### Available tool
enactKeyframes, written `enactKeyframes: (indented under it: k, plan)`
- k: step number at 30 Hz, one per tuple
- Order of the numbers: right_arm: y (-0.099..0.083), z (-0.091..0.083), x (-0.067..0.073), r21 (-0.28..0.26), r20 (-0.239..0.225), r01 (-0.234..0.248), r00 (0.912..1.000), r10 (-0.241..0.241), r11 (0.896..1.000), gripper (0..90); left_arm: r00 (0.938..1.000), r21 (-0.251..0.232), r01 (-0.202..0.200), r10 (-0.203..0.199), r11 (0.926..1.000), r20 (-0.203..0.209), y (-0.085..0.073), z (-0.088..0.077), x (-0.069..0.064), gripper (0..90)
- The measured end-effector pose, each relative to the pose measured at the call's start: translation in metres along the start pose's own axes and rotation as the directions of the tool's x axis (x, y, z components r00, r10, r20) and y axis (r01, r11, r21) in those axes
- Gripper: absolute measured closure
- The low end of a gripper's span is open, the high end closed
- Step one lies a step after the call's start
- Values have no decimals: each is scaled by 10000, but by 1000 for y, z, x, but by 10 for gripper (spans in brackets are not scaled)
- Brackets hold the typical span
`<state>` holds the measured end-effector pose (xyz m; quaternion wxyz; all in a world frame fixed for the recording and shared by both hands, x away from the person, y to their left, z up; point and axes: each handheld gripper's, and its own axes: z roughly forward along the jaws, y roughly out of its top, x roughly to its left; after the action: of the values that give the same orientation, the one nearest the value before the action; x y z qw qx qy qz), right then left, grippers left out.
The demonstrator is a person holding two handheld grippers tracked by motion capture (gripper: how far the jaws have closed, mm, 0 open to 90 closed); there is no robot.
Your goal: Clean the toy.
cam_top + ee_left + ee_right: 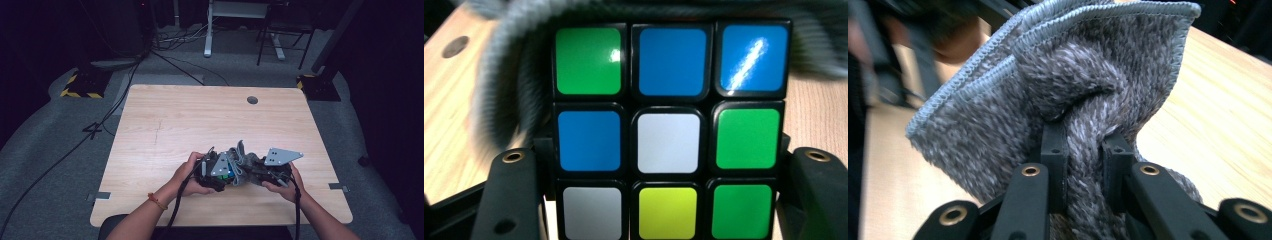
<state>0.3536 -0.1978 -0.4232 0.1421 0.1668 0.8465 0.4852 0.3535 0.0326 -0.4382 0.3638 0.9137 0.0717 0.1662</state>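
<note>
A puzzle cube (669, 130) with green, blue, white, grey and yellow stickers sits between the black jaws of my left gripper (664, 165), which is shut on it. In the high view the cube (227, 174) shows as a small patch of blue and green beside the left gripper (216, 172). A grey fuzzy cloth (1073, 90) is bunched between the jaws of my right gripper (1087, 150), which is shut on it. The cloth (241, 161) lies against the cube, between the two grippers. The right gripper (270, 170) faces the left one near the table's front.
The wooden table (200, 120) has a round cable hole (252, 100) at the back. Black cables trail from both grippers over the front edge. Beyond the table are grey carpet, floor cables and stand legs.
</note>
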Motion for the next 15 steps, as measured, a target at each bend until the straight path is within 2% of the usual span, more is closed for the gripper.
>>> enactKeyframes:
  k: [9,11,15]
  plan:
    - [11,3,11,-184,-581,-93,9983,82,9998,776,9998,219,-75,72,9997,161,1,10,-4,327]
    - [12,6,13,5,-475,63,9989,-63,10000,773,9999,416,-131,127,9991,110,1,15,-5,327]
    - [7,7,4,114,-222,-59,9997,61,9999,773,9999,313,2,-6,9995,142,0,13,-2,330]
